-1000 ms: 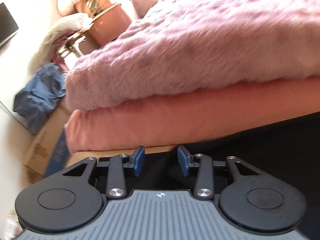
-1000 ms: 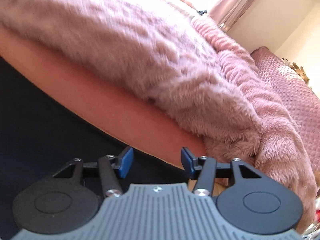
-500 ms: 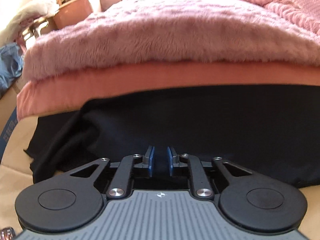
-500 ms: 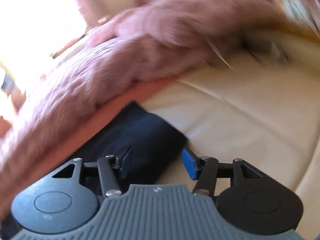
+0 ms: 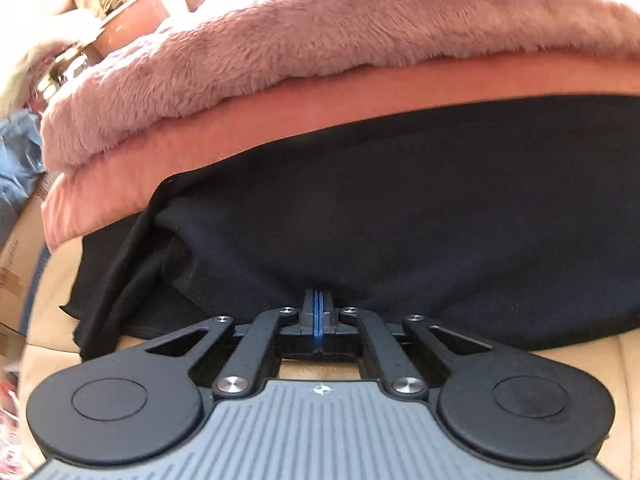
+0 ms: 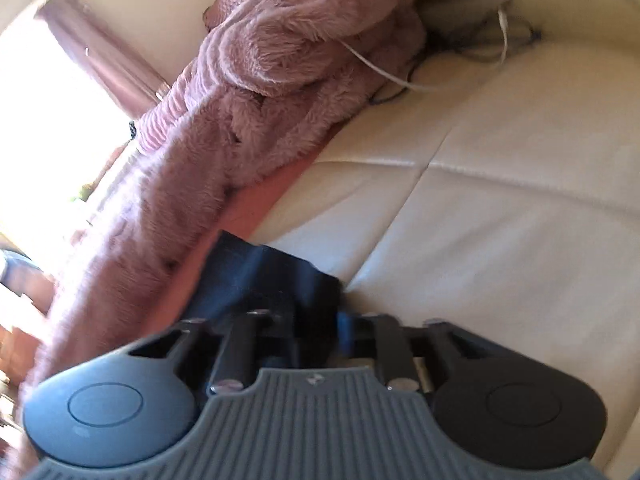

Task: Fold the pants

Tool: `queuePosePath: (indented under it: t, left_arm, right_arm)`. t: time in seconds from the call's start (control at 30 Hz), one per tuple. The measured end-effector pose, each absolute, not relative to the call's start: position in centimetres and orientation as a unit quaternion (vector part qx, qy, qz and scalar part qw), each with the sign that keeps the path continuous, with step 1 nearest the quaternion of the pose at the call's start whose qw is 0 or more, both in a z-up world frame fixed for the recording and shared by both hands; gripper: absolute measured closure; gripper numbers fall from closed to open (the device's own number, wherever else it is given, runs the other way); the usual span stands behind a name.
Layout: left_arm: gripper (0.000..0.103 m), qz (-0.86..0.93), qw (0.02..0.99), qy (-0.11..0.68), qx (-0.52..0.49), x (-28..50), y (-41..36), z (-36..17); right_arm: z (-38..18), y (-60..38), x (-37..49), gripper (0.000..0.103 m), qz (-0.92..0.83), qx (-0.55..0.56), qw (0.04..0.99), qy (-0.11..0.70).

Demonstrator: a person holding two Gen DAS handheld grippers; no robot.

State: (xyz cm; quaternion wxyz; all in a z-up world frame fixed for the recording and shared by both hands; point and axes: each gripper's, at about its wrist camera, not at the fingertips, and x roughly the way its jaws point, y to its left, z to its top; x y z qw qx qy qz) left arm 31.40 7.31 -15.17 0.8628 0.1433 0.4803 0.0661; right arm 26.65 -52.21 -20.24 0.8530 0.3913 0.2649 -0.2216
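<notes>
Black pants [image 5: 400, 208] lie spread on a cream leather cushion [image 5: 52, 300], their far edge against a pink blanket. My left gripper [image 5: 319, 300] is shut on the near edge of the pants, its blue pads pressed together on the cloth. In the right wrist view a corner of the pants [image 6: 272, 276] lies between the fingers of my right gripper [image 6: 316, 320]. The frame is blurred, the jaws stand close together around the cloth, and I cannot tell whether they pinch it.
A fluffy pink blanket [image 5: 320, 40] over a salmon sheet [image 5: 280, 120] runs along the far side; it also shows in the right wrist view [image 6: 240, 120]. Cream cushion [image 6: 500, 200] extends right. White cables [image 6: 400, 76] lie at the far corner. Boxes and blue cloth [image 5: 16, 152] stand left.
My left gripper has closed fully onto the pants' near edge. My right gripper swung to the pants' corner and its fingers have narrowed around it.
</notes>
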Motion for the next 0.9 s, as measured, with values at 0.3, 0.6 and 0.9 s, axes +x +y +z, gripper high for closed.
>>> queuePosePath:
  t: [0.3,0.6,0.9]
  left_arm:
    - [0.103,0.011,0.857,0.508,0.087,27.8,5.0,-13.9]
    - [0.103,-0.069,0.854,0.516,0.016,22.0,1.1,-13.5]
    - [0.07,-0.024,0.901,0.432,0.016,17.8,5.6,-9.3]
  right_arm:
    - [-18.3,-54.4,24.1,0.101,-0.261,0.316,0.864,0.291]
    - [-15.9,-60.5,17.8,0.1,-0.344,0.229,0.846,0.338]
    - [-10.7,-57.0,16.5,0.052,-0.316,0.152,0.88,0.322]
